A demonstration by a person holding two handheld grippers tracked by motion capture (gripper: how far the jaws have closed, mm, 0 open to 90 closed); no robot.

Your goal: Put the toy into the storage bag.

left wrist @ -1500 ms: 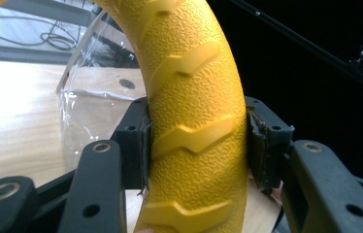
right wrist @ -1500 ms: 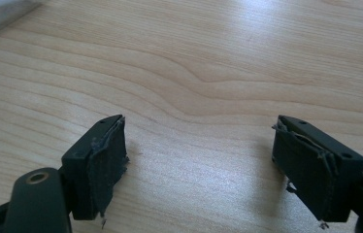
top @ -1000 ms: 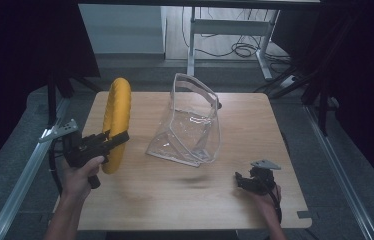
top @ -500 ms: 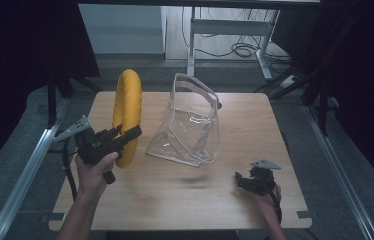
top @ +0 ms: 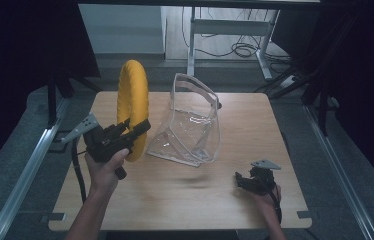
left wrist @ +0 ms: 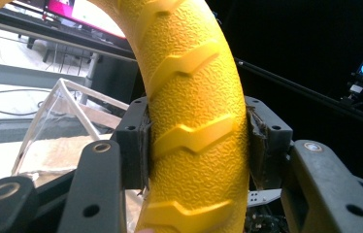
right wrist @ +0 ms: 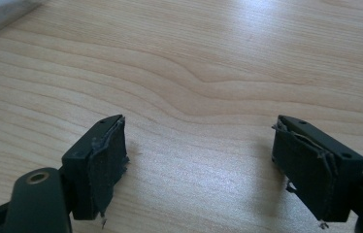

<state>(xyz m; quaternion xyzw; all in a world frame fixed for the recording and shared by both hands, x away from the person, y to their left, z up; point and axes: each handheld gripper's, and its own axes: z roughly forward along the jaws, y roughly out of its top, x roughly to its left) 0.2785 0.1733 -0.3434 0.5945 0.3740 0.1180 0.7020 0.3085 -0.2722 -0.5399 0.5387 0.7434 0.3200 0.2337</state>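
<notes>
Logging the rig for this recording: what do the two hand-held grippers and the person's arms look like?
Both are black. The left hand-held gripper carries a grey three-cornered plate and a trailing black cable; its pads look frayed. The right hand-held gripper also bears a grey plate, with torn pad edges. Forearms are bare, no sleeves.

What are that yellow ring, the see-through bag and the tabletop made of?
The yellow ring looks like rubber or soft plastic: matt, pebbled skin with raised zigzag treads. The see-through bag seems to be clear flexible plastic film with paler edging: it glints, creases and shows the table through it. The tabletop looks like pale wood or wood-pattern laminate, with a smooth surface and flowing grain lines.
</notes>
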